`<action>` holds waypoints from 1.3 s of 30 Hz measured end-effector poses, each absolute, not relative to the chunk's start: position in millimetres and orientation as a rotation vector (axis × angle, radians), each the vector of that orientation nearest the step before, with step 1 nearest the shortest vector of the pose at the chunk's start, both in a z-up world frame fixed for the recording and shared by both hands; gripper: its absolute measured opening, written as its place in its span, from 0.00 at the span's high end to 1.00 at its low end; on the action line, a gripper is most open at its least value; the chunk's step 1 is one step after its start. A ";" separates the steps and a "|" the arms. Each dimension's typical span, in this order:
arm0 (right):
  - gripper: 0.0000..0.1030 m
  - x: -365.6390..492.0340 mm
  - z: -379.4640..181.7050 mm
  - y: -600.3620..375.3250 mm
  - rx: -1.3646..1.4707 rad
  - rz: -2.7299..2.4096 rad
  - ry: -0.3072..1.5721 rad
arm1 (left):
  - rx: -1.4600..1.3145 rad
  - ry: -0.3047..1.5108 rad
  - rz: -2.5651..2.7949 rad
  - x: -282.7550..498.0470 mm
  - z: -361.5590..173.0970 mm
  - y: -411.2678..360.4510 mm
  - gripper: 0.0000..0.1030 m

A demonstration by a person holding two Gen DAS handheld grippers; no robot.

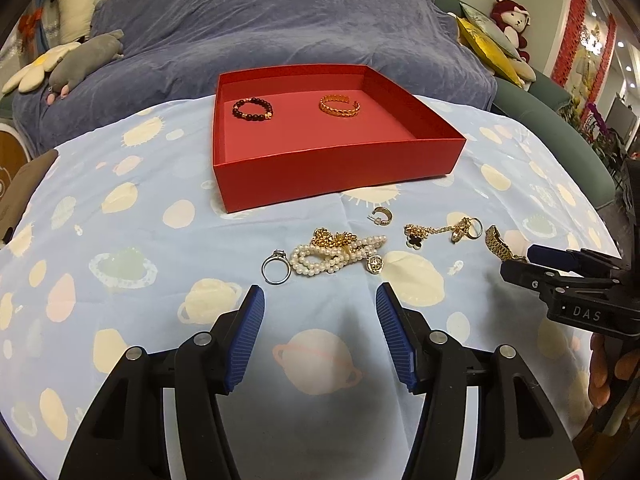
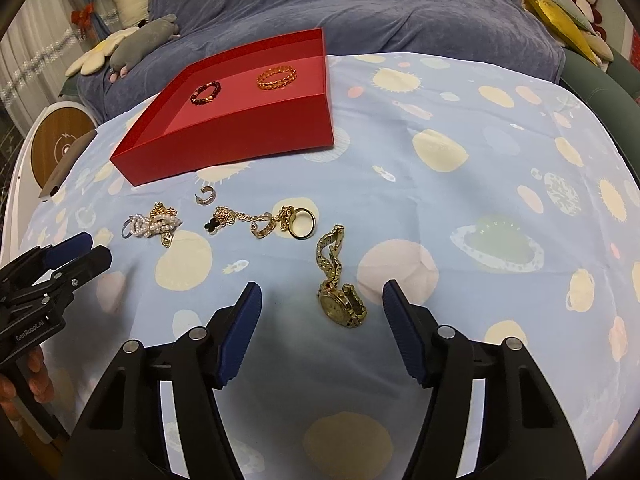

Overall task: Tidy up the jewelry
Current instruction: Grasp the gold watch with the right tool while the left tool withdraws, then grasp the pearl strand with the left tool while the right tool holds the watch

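Red card forms the open box (image 1: pixel 340 164) that sits toward the far edge of the cloth-covered table (image 1: pixel 120 220), and two pieces already lie on its floor: a dark beaded bracelet (image 1: pixel 253 109) nearer its left wall and a gold bangle (image 1: pixel 339 104) toward its right. The rest of the jewelry lies on the cloth before the box's near wall, so the sorting looks barely begun, with a pick-up the step in hand.

The left gripper (image 1: pixel 320 308) hovers just short of the pearl strand (image 1: pixel 336 256), which is tangled with gold chain, with a silver ring (image 1: pixel 276 268) just beside its left end. Its jaws stand wide apart and hold nothing; no pad touches the cloth, as far as I can tell.

The right gripper (image 2: pixel 322 304) is likewise spread wide and empty, with the gold watch (image 2: pixel 340 304) lying between its fingertips, the band trailing away toward the box. It touches neither pad. Farther on lie a gold ring (image 2: pixel 302 222), a chain with a black clover charm (image 2: pixel 224 222) and a small hoop earring (image 2: pixel 205 196).

The next move probably calls for the right gripper to drop a little and close across the watch case, square-on, then carry it over the box's near wall. The dangling band may snag on that wall.
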State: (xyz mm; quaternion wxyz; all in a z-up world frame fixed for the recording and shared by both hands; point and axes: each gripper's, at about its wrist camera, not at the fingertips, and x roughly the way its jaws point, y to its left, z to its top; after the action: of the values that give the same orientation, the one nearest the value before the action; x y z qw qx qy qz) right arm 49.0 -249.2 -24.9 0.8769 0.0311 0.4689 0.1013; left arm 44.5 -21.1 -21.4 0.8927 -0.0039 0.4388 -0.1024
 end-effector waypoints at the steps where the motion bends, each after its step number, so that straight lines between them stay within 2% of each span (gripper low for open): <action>1: 0.43 49.7 -25.5 -249.7 0.068 0.215 0.979 | -0.008 0.913 -0.211 44.6 -22.0 -21.3 0.46; 10: 0.58 54.3 -34.0 -249.7 0.037 0.209 0.993 | -0.003 0.917 -0.214 44.3 -23.7 -23.6 0.46; 13: 0.72 52.5 -33.6 -250.4 0.032 0.207 0.992 | -0.009 0.916 -0.213 44.2 -23.6 -23.5 0.46; 15: 0.87 50.6 -33.3 -250.2 0.028 0.210 0.996 | -0.012 0.915 -0.213 44.5 -23.9 -23.5 0.45; 17: 0.92 48.7 -32.6 -248.9 0.027 0.215 0.996 | -0.021 0.916 -0.214 45.1 -24.4 -21.8 0.45; 25: 0.92 45.5 -20.6 -238.3 0.046 0.255 0.977 | -0.079 0.909 -0.222 57.0 -23.1 -18.8 0.45; 36: 0.92 46.1 -10.8 -235.7 0.088 0.291 0.968 | 0.001 0.862 -0.320 75.1 -28.4 -44.6 0.46; 39: 0.92 46.0 -11.6 -238.9 0.097 0.289 0.970 | 0.034 0.859 -0.345 80.6 -34.4 -49.1 0.50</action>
State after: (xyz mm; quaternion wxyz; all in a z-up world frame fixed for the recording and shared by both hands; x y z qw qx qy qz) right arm 46.0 -238.9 -11.6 0.8735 0.0467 0.4645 0.1382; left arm 80.6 -49.1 -34.4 0.8948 0.0166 0.4142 -0.1662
